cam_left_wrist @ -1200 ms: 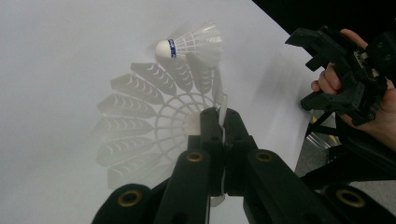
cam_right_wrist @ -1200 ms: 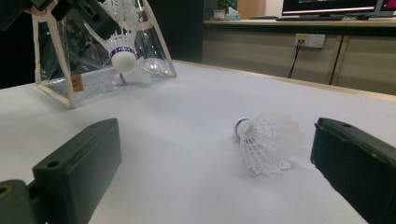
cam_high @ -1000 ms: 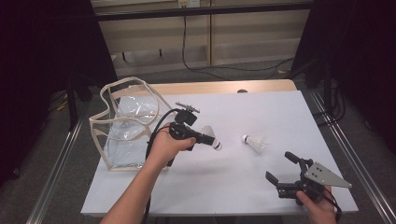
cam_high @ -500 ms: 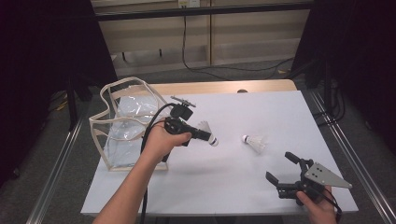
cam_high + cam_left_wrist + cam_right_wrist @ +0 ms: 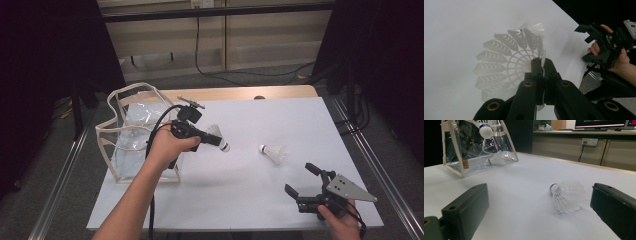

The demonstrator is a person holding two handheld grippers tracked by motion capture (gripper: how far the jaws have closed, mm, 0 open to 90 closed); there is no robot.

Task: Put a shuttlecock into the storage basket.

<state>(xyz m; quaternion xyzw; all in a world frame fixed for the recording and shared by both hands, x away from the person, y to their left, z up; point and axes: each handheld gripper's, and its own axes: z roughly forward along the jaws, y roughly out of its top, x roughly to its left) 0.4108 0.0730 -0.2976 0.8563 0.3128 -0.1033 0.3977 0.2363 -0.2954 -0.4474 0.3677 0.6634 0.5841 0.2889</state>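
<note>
White plastic skirt, pinched at its rim: the left gripper (image 5: 202,136) is clamped on a shuttlecock (image 5: 218,138), jaws together on the thin edge, as the left gripper view shows from inside the open cone. The shuttlecock hangs clear above the table (image 5: 250,210), its long axis roughly level, cork pointing right and slightly near, skirt toward the hand.

The clear bag (image 5: 127,132) stands just left of that hand, at the table's left edge, its open top rimmed in cream tape. So the held shuttlecock lies right of the bag's mouth, and the carry would run leftward and up over that rim. In the right gripper view one more shuttlecock already lies inside the bag.

A second shuttlecock (image 5: 271,152) lies on its side right of centre, cork to the left, skirt to the right. The right gripper (image 5: 301,181) rests at the near right corner with jaws wide apart and nothing between them; it is the nearer hand to this one.

Each cork carries a blue band; its print is too small to read. A small tan tag on the bag is also illegible.
</note>
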